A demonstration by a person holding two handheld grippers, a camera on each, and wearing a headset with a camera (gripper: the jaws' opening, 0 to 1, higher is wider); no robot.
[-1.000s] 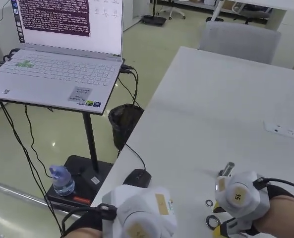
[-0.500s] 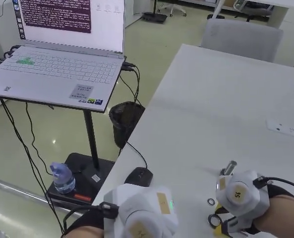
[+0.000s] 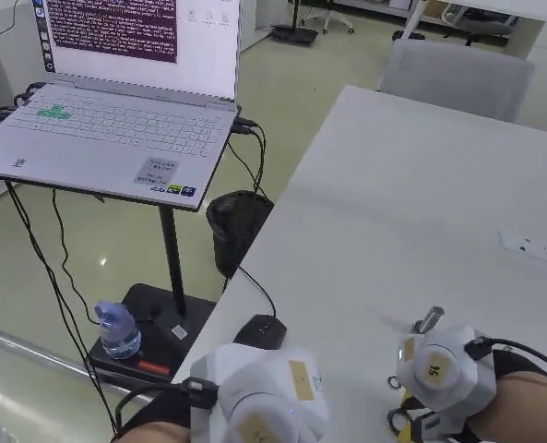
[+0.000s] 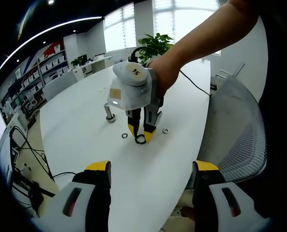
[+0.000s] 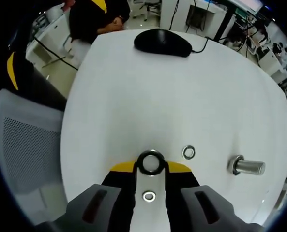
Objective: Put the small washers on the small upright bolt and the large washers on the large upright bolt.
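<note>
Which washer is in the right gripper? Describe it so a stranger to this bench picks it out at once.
On the white table, look beside the upright bolt, where the right gripper points down. The large washer is the dark ring pinched between its yellow-tipped jaws. The small washers nearby lie flat on the table, narrower and brighter.

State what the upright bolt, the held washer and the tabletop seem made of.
Bolt: likely steel, bright silvery sheen. Washer in the right gripper: probably metal, dark with a glinting rim. Tabletop: smooth matte white, perhaps laminate.
</note>
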